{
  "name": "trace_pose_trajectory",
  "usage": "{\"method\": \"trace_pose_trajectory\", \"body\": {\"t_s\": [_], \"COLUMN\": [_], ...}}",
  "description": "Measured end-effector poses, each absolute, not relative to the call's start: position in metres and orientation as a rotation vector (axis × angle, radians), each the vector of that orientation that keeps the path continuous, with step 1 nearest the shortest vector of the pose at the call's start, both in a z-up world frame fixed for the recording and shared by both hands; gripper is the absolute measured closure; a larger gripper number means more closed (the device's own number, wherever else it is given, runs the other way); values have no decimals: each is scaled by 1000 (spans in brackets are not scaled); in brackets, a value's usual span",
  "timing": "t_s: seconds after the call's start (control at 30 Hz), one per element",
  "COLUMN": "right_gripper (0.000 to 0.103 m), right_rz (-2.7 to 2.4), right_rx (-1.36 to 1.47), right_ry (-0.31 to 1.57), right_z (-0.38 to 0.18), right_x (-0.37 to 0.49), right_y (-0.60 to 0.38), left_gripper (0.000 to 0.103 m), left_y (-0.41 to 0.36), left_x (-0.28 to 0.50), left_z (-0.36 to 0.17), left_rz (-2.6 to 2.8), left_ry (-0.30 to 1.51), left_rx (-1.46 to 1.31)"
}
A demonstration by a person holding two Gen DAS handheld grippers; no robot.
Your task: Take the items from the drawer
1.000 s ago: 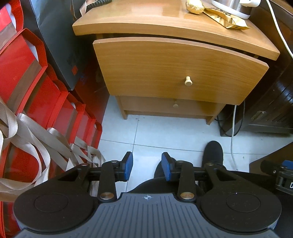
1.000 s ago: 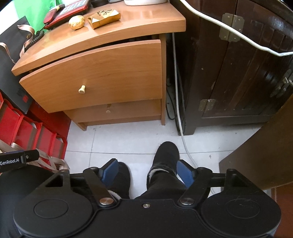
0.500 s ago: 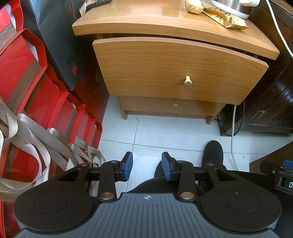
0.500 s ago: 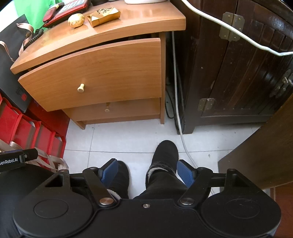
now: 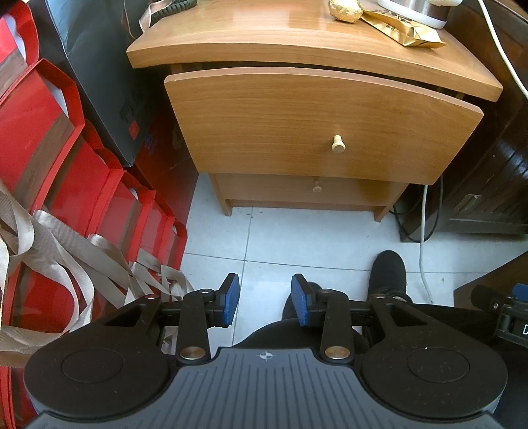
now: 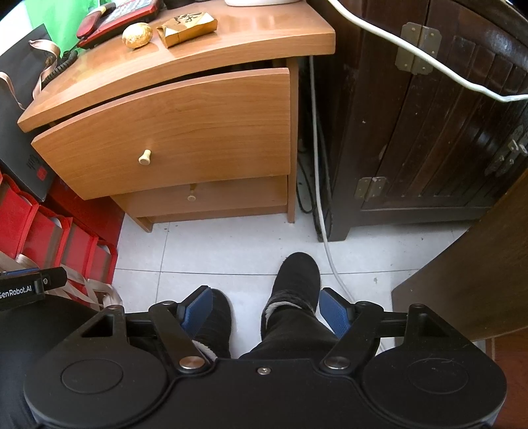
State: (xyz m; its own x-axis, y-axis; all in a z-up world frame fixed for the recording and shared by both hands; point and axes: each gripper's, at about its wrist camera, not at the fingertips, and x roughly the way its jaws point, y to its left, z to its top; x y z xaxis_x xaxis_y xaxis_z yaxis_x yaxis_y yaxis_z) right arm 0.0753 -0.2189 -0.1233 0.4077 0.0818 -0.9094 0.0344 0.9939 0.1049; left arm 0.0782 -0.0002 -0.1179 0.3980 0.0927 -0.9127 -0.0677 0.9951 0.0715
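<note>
A wooden nightstand has a top drawer (image 5: 313, 122) pulled out a little, with a pale knob (image 5: 338, 144); it also shows in the right wrist view (image 6: 184, 132) with its knob (image 6: 145, 156). A lower drawer (image 5: 310, 189) sits shut beneath. The drawer's inside is hidden. My left gripper (image 5: 265, 300) is open and empty, low over the floor well in front of the nightstand. My right gripper (image 6: 265, 308) is open wide and empty, above the person's black shoes (image 6: 297, 280).
On the nightstand top lie a gold foil ball (image 5: 345, 10), a gold packet (image 6: 186, 28) and a red telephone (image 6: 122, 16). Red gift bags (image 5: 66, 184) with ribbon handles stand left. A dark wooden cabinet (image 6: 429, 115) and white cable (image 6: 316, 165) are right.
Both views have shifted slightly toward the nightstand; the drawer looks a little nearer. Both grippers stay open and empty.
</note>
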Motion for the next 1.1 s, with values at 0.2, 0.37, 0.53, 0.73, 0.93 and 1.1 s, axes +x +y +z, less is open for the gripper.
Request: {"method": "trace_pose_trajectory", "body": {"t_s": [0.2, 0.37, 0.53, 0.73, 0.93, 1.1], "right_gripper": [33, 33, 33, 33, 33, 33], "right_rz": [31, 33, 36, 38, 41, 41], "right_rx": [115, 117, 119, 122, 121, 115], "right_ry": [1151, 1150, 1150, 1149, 1151, 1152], "right_z": [-123, -123, -122, -122, -123, -123], "right_x": [75, 76, 75, 75, 76, 76], "right_y": [-219, -220, -220, -221, -221, -220], "left_gripper": [66, 54, 48, 48, 47, 47], "left_y": [-1, 5, 1, 4, 1, -6], "left_x": [78, 77, 76, 73, 71, 70], "left_z": [-117, -115, -112, -109, -101, -95], "left_rz": [94, 65, 57, 45, 50, 12], "left_ry": [1153, 1156, 1146, 1147, 1113, 1086], "left_rx": [31, -6, 19, -19, 10, 49]}}
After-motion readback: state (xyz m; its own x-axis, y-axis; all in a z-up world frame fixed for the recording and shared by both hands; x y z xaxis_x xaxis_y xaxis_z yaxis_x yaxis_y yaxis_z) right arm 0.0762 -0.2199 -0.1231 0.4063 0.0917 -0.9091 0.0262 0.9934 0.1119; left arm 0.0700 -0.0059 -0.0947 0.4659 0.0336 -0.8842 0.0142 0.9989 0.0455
